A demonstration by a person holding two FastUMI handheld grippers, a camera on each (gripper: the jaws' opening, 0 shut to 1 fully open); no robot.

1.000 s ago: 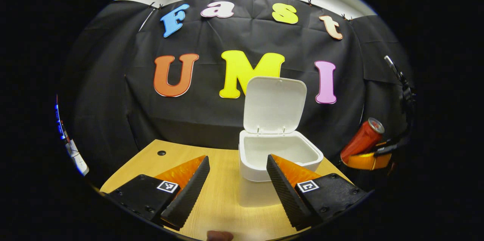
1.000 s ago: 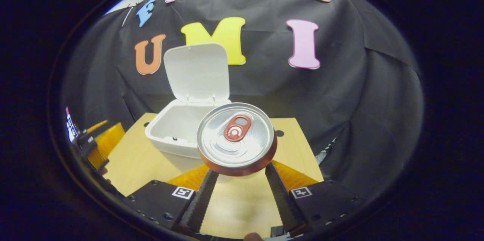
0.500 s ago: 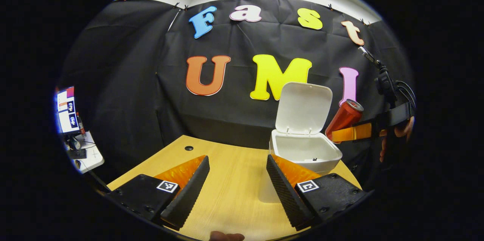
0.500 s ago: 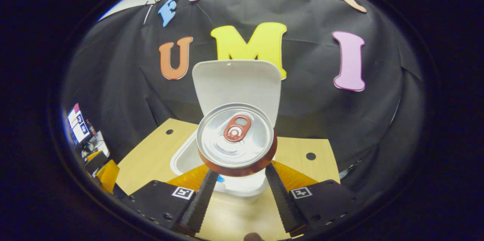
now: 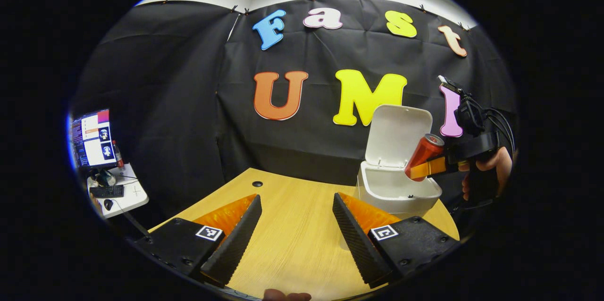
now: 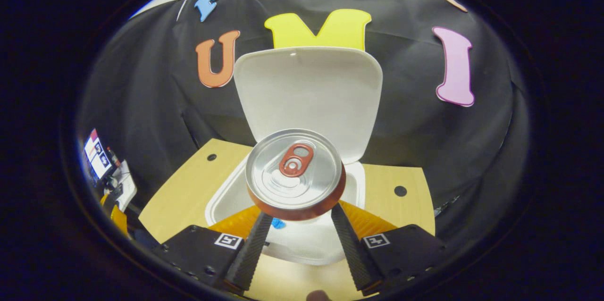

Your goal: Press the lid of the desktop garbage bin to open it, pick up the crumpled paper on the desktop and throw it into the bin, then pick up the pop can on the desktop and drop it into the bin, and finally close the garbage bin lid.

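A white desktop bin (image 5: 398, 190) stands at the far right of the wooden desk, its lid (image 5: 398, 133) raised upright. In the right gripper view the bin's rim (image 6: 222, 197) lies just below the red pop can (image 6: 296, 173), which my right gripper (image 6: 297, 218) is shut on, silver top facing the camera. The left gripper view shows that can (image 5: 423, 155) tilted over the bin's right side, held by the other gripper (image 5: 441, 166) and a hand (image 5: 490, 164). My left gripper (image 5: 295, 223) hovers open over bare desk, left of the bin. The crumpled paper is hidden.
The wooden desk (image 5: 292, 216) has small round cable holes (image 5: 257, 183) near its back edge. A side table with a monitor (image 5: 90, 137) and keyboard stands far left, beyond the desk. Something small and blue (image 6: 278, 223) lies inside the bin.
My right gripper has carried the can left and forward until it hangs over the open bin. My left gripper has swung to the left, so the bin has slid toward the right of its view.
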